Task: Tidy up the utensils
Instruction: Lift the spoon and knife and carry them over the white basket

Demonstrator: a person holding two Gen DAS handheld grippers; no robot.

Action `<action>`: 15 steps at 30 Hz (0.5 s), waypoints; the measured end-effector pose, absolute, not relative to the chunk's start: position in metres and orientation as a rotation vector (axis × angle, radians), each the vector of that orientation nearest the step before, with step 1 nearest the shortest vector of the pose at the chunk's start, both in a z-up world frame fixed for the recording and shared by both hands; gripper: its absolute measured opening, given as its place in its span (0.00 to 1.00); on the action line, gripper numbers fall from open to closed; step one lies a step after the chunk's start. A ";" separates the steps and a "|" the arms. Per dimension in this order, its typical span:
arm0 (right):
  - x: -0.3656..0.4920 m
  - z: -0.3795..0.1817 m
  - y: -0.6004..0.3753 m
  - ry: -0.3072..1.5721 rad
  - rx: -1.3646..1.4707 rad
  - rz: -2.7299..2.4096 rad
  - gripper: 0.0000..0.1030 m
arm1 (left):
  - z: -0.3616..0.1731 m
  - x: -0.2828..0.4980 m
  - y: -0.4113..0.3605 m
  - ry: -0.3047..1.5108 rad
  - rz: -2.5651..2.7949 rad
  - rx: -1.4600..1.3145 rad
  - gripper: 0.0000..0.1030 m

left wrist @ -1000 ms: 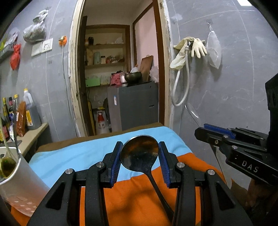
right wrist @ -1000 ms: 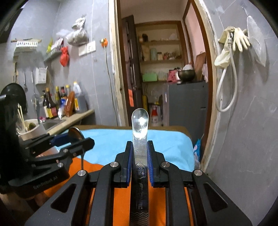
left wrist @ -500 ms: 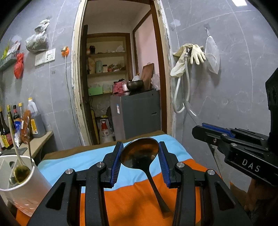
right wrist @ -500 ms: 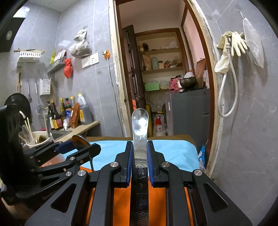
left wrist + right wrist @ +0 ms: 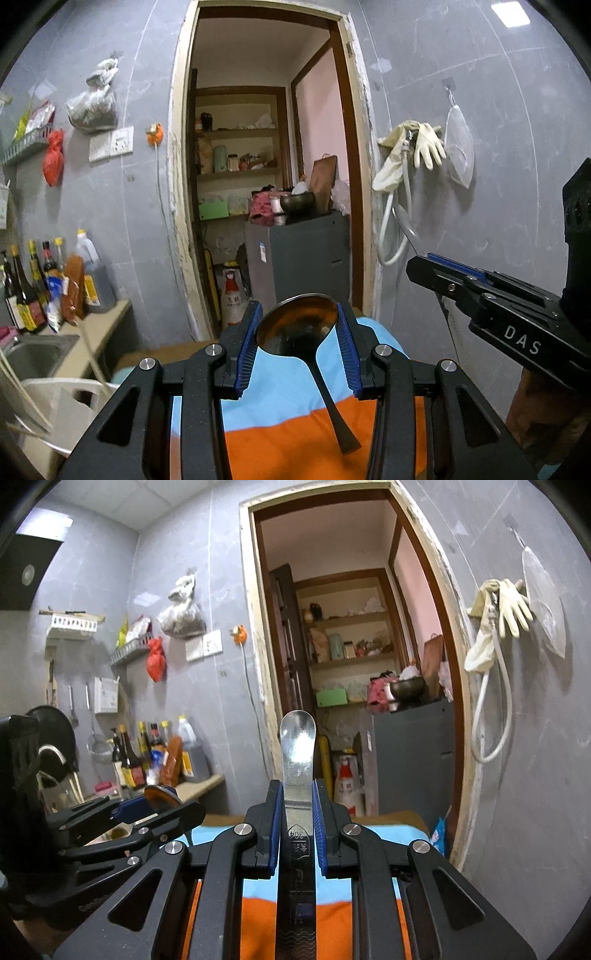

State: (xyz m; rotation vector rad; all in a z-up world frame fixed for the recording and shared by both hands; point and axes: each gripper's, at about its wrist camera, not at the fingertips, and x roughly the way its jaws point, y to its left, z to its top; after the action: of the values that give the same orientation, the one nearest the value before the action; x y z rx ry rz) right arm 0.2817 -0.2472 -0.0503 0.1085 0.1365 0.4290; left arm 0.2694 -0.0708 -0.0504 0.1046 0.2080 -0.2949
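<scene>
at the far left of the left wrist view, a white plastic holder (image 5: 55,402) stood low beside a steel sink (image 5: 33,354), with pale sticks rising out of it, blurred. behind the sink a row of sauce bottles (image 5: 40,284) lined the counter against the grey wall.

in the middle of that view the left gripper (image 5: 297,339) was closed on a dark round-bowled spoon (image 5: 299,328): the blue pads (image 5: 248,343) pressed the two sides of the bowl, and the thin handle ran back and down toward the camera, hanging free over an orange and light blue cloth (image 5: 280,443). beyond it an open doorway (image 5: 269,177) showed shelves and a grey cabinet. to the right, the other tool reached in from the edge, seen side-on.

in the right wrist view the left gripper (image 5: 159,805) appeared at the near left, the spoon's bowl (image 5: 159,794) showing between its fingers. in the centre the right gripper (image 5: 297,812) stood narrow, clamped on the flat handle of a silver metal spoon (image 5: 297,746) that pointed straight away, its shiny bowl held up in front of the doorway. on the right wall hung pale rubber gloves (image 5: 506,605) and a white hose (image 5: 495,709).
</scene>
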 end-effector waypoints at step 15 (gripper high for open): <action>0.270 0.007 -0.174 0.064 0.132 0.520 0.13 | 0.028 0.235 0.016 0.143 -0.214 0.051 0.34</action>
State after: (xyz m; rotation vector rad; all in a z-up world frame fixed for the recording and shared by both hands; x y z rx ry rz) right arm 0.2697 -0.1738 0.0074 0.1321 0.0639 0.5205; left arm 0.2348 0.0163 0.0281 0.0513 0.1433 -0.2140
